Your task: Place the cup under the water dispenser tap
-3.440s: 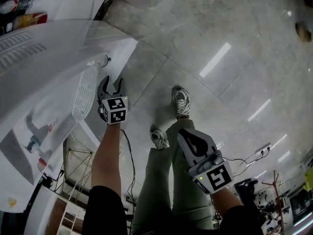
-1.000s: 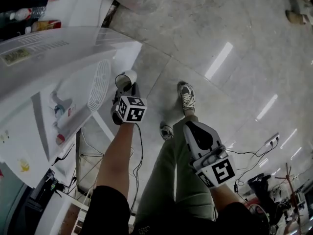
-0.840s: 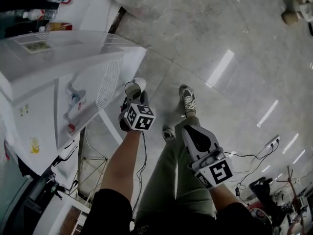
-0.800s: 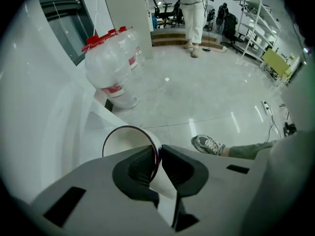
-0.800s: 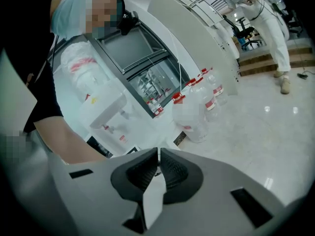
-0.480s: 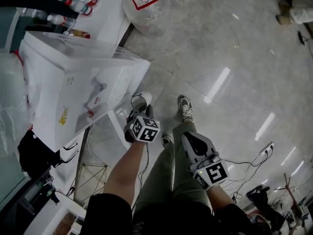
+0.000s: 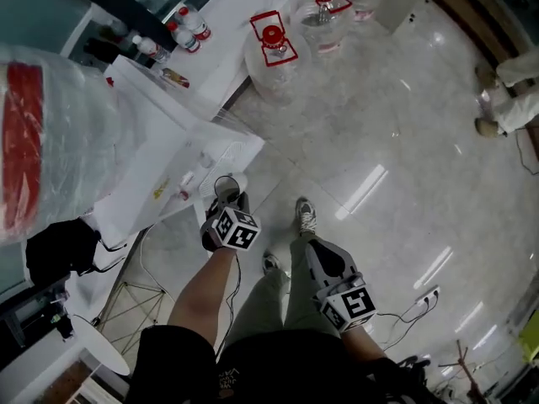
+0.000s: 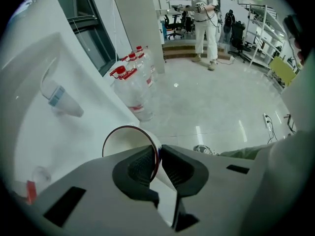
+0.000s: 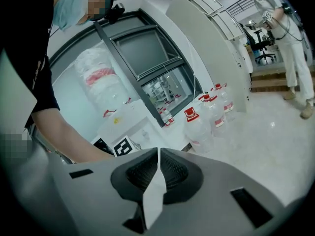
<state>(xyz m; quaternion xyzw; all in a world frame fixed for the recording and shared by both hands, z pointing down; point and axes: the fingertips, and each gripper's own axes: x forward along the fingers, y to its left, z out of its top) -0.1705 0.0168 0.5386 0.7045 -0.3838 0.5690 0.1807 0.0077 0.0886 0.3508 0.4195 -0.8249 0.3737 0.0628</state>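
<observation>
Grey left tool (image 8: 158,156) and right tool (image 9: 158,156) carry black-and-white marker cubes (image 7: 232,228); black sleeves (image 7: 175,358), olive trousers (image 7: 268,301), grey sneakers (image 7: 305,216)

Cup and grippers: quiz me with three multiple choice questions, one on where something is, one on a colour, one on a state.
1. Where is the cup?
A on the floor
B pinched by its wall in the left gripper
C standing on the dispenser's tray

2. What colour are the caps on the big water jugs?
A blue
B green
C red

3. How is the right gripper?
A shut, nothing held
B wide open
C shut on a bottle

Answers:
1 B, the left gripper view shows its jaws pressing either side of the cup wall.
2 C, red caps show in the head view.
3 A, its jaws meet with nothing between.
</observation>
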